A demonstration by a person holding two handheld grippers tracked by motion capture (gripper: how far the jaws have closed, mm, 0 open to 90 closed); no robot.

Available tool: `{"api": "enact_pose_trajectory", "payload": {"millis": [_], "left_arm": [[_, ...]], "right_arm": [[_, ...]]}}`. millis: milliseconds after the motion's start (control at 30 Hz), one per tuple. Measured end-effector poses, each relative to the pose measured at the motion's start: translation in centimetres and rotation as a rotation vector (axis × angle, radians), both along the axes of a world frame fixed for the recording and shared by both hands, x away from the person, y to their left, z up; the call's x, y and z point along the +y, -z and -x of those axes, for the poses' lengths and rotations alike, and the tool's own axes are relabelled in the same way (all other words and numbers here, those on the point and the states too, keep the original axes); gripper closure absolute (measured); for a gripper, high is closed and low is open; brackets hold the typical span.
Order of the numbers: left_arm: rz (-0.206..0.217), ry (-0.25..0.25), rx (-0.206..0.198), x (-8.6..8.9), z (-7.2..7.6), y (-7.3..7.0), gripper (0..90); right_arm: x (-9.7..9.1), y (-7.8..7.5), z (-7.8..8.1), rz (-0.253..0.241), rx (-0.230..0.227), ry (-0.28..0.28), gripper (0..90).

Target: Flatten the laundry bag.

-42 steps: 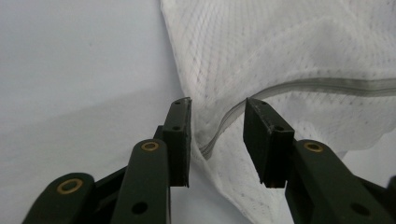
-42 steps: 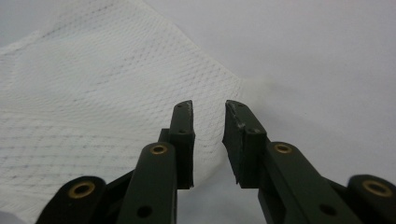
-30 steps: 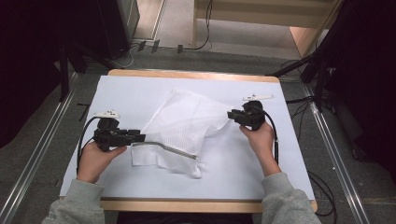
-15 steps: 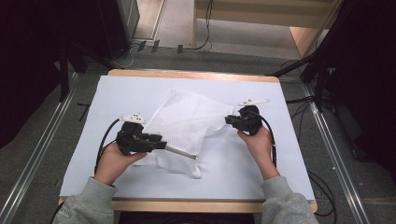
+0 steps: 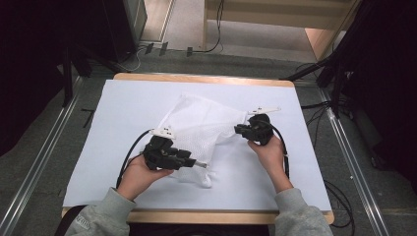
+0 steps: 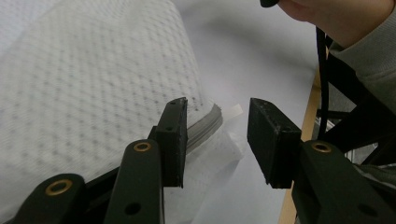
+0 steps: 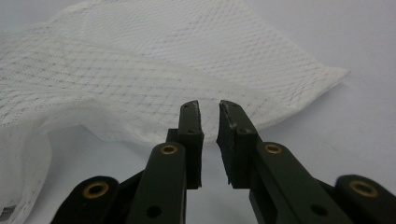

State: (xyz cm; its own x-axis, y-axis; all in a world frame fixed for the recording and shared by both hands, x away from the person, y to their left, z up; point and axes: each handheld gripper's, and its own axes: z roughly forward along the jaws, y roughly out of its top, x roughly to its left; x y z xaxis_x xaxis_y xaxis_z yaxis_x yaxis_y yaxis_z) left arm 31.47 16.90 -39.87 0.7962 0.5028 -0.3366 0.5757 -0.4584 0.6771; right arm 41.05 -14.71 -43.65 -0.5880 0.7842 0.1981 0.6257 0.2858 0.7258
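The white mesh laundry bag (image 5: 201,132) lies mid-worktop (image 5: 123,108). Left tongs (image 6: 217,135) stand released at its zipper edge, at 7 o'clock; advance until the edge sits between the pads. Right tongs (image 7: 209,122), nearly clenched and empty at 3 o'clock, have just been closing.

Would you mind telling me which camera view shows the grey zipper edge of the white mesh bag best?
The left gripper view: the mesh bag's grey zipper edge lies close up, just beside the left gripper's open fingers. The high view shows the whole bag but the zipper only as a thin line. The right gripper view shows plain mesh.
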Motion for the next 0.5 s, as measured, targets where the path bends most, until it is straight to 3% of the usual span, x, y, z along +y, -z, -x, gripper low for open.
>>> {"api": "enact_pose_trajectory", "payload": {"millis": [167, 233, 333, 400, 500], "left_arm": [[-0.001, 0.020, 0.009, -1.1, 0.0, 0.8, 60.9], [0.021, 0.023, 0.022, -1.4, 0.3, 0.9, 61.1], [0.019, 0.072, -0.004, -2.2, 1.4, 0.5, 62.3], [0.012, 0.088, -0.003, -2.9, 1.9, 0.8, 62.4], [-0.036, 0.111, 0.002, -4.0, 2.0, 2.1, 62.6]], "right_arm": [[0.3, 0.1, 0.1, 0.007, -0.003, -0.009, 81.3], [0.3, 0.1, 0.1, 0.009, -0.003, -0.009, 81.3], [0.4, 0.1, 0.1, 0.007, -0.004, -0.008, 81.2], [0.4, 0.1, 0.1, 0.007, -0.002, -0.011, 81.2], [0.4, 0.2, 0.0, 0.013, 0.000, -0.009, 81.2]]}}
